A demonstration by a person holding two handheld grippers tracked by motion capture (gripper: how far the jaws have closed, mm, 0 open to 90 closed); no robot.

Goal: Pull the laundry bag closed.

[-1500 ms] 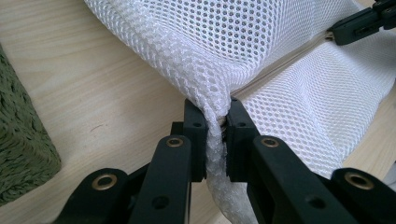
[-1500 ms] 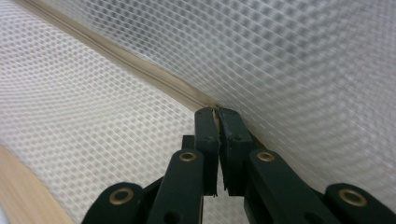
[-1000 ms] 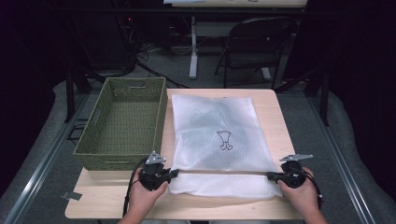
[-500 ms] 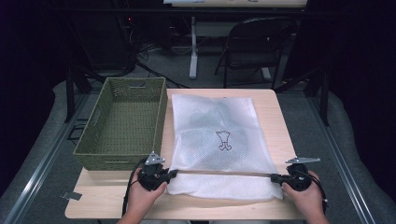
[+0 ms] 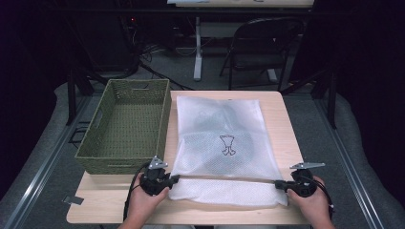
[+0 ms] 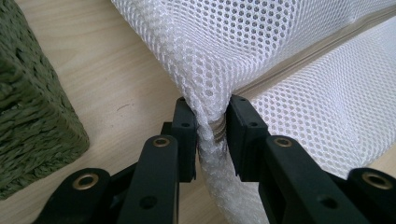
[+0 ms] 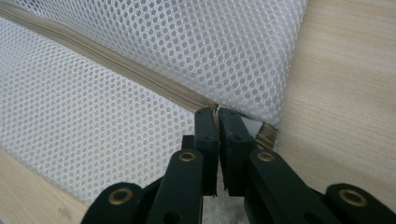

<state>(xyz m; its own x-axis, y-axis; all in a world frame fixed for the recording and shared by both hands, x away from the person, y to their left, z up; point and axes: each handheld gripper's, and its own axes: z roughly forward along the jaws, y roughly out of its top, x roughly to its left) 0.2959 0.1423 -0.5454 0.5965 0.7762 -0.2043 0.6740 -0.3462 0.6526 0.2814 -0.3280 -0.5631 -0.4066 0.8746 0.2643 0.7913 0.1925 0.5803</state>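
One wooden table [image 5: 291,143], light grain. On it, one white mesh bag [image 5: 224,143], lying flat at centre, its near end close to the table's front edge. One beige zipper [image 5: 229,178] runs straight across the bag near that end.

One green woven basket [image 5: 125,126], left of the bag, just beside it; cut-out handles in its walls.

Two grippers, one per hand. Left gripper [image 5: 167,180] at the zipper's left end; right gripper [image 5: 281,184] at its right end.

Left gripper view: jaws of the left gripper [image 6: 210,133] pinch a bunched fold of mesh with the coiled zipper end between them, a detail too small to tell from above. A corner of the basket [image 6: 32,107] stands at left.

Right gripper view: jaws of the right gripper [image 7: 217,123] stand nearly pressed together, clamping the zipper [image 7: 135,74] at its end, beside a small brass-coloured tab [image 7: 267,134].

Markings: one dark printed emblem [image 5: 228,144] on the bag, visible from the high view; no legible writing.

One folding chair [image 5: 258,52] on the floor beyond the table.
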